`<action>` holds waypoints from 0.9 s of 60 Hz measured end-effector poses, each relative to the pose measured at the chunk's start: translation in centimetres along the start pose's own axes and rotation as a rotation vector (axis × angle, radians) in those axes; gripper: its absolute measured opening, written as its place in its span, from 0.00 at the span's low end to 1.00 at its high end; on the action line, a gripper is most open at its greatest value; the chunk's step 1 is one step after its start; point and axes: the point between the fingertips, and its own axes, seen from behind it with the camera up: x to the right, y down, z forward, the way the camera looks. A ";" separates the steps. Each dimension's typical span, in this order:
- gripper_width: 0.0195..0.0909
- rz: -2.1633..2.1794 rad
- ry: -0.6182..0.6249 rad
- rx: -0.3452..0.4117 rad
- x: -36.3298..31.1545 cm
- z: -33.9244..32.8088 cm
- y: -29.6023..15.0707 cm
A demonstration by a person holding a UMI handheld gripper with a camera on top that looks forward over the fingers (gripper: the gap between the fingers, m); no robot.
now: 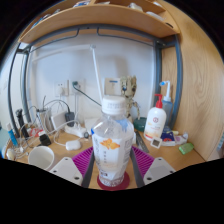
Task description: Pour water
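Cluttered wooden surface (195,152) under a wooden shelf (90,22), backed by a pale wall with a socket. Centred between the fingers of the hand-held gripper (112,165): a clear plastic bottle (113,140) with a white cap and an orange-and-white label, upright, its base low between the purple pads (143,161). Pads close against both sides of the bottle (looks gripped, no gap visible on either side). Just left of the fingers, a white cup (41,157) standing on the surface. Beyond that, a small white block (73,145) and a white power strip (76,129) with cables running up the wall. To the right of the bottle, a white spray bottle (155,119) with a red nozzle, and near it a green sponge (186,148). Far left, an assortment of small bottles and tools, too small to identify.
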 end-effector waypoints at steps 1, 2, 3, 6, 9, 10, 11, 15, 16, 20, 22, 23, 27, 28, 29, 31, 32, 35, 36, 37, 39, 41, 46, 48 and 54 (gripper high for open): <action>0.67 -0.002 0.003 -0.015 0.0 0.0 0.5; 0.70 -0.004 0.005 -0.028 0.1 -0.1 0.8; 0.74 -0.005 0.007 -0.038 0.1 -0.2 1.1; 0.80 -0.004 0.003 -0.061 -0.1 -0.7 2.0; 0.80 -0.002 -0.017 -0.097 -0.5 -1.6 3.2; 0.80 -0.005 -0.023 -0.112 -0.6 -2.1 3.6; 0.80 -0.012 -0.027 -0.126 -0.6 -2.6 4.0; 0.80 -0.035 -0.024 -0.184 -0.3 -5.4 5.2; 0.80 -0.036 -0.027 -0.198 -0.3 -6.1 5.3; 0.80 -0.038 -0.048 -0.243 -0.3 -9.4 5.4; 0.80 -0.035 -0.049 -0.261 -0.1 -11.0 5.1; 0.80 -0.032 -0.048 -0.267 0.0 -11.7 4.9; 0.80 -0.019 -0.072 -0.300 -0.1 -14.6 3.9; 0.80 -0.020 -0.079 -0.306 -0.1 -15.2 3.7; 0.80 -0.022 -0.084 -0.310 0.0 -15.9 3.4; 0.80 -0.026 -0.085 -0.321 0.1 -16.9 2.8; 0.80 -0.026 -0.085 -0.324 0.2 -17.4 2.5; 0.80 -0.035 -0.090 -0.318 0.4 -18.6 1.4; 0.80 -0.038 -0.093 -0.312 0.5 -19.0 1.1; 0.80 -0.041 -0.096 -0.313 0.6 -19.2 0.7; 0.80 -0.044 -0.104 -0.312 0.6 -19.8 0.2; 0.80 -0.041 -0.109 -0.305 0.6 -20.0 -0.4; 0.80 -0.015 -0.125 -0.265 0.5 -20.5 -2.0; 0.80 -0.010 -0.129 -0.264 0.5 -20.7 -2.4; 0.80 -0.021 -0.133 -0.254 1.0 -21.0 -3.2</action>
